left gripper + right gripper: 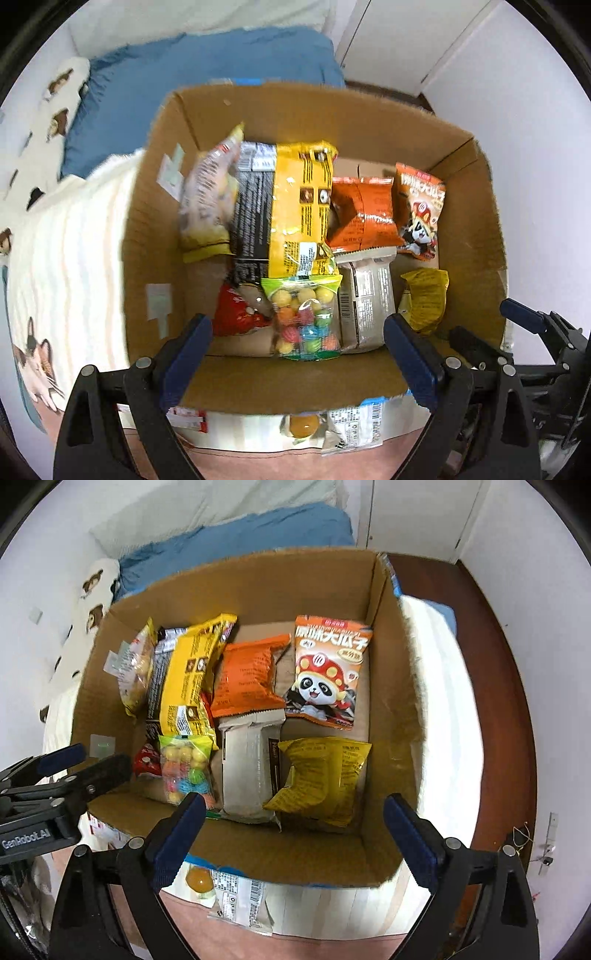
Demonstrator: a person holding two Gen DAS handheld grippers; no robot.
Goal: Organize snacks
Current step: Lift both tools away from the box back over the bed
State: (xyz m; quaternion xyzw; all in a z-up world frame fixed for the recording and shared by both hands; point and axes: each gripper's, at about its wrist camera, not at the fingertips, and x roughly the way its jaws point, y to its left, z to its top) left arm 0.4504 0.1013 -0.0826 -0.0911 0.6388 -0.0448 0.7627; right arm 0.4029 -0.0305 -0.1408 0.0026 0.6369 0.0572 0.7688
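Note:
An open cardboard box (288,384) (258,590) holds several snack packets. Among them are a long yellow packet (301,206) (192,675), a clear bag of coloured candy balls (304,317) (186,768), an orange packet (365,210) (247,675), a panda packet (421,210) (327,672), a grey packet (365,306) (251,768) and a crumpled yellow packet (424,299) (325,779). My left gripper (298,325) hangs open above the candy bag, holding nothing. My right gripper (294,803) stands open above the grey and crumpled yellow packets, also holding nothing.
A white packet with an orange jelly cup (332,428) (229,890) lies outside the box's near wall on the striped blanket (74,258) (439,701). A blue pillow (184,92) lies behind the box. A brown wooden bed edge (498,664) runs along the right.

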